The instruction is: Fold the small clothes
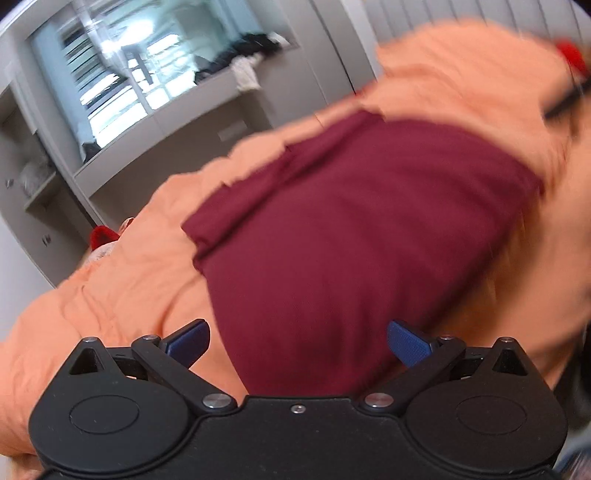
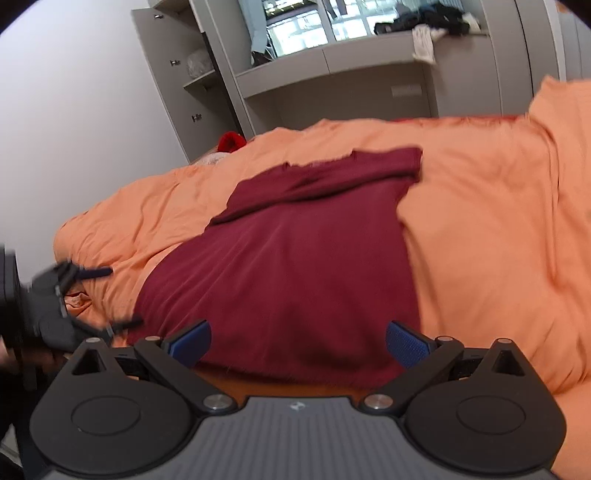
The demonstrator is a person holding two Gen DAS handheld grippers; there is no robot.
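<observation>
- Left wrist view puts your left gripper (image 1: pixel 298 343) low over the maroon garment (image 1: pixel 354 236), its blue pads (image 1: pixel 408 343) spread wide apart with nothing pinched between them; the cloth simply runs under the gap.
- That garment lies spread on the orange bedcover (image 1: pixel 122 280), and the whole picture is tilted and smeared, so fine folds are hard to read.
- From the right wrist view, your right gripper (image 2: pixel 298 343) also stands fully spread, blue pads (image 2: pixel 406 345) clear of the fabric, with the garment's near hem just ahead of them.
- You can see the maroon garment (image 2: pixel 295 266) lying mostly flat on the orange bedcover (image 2: pixel 498 221), with its far part doubled over into a ridge that runs across toward the right.
- Your left gripper (image 2: pixel 110 295) shows at the left edge of that view, blurred, its fingers apart and just beside the garment's left edge.
- Behind the bed stands a grey cabinet (image 2: pixel 332 74) with a window (image 2: pixel 314 26) above its ledge, and a small red item (image 2: pixel 231 141) sits at the bed's far corner.
</observation>
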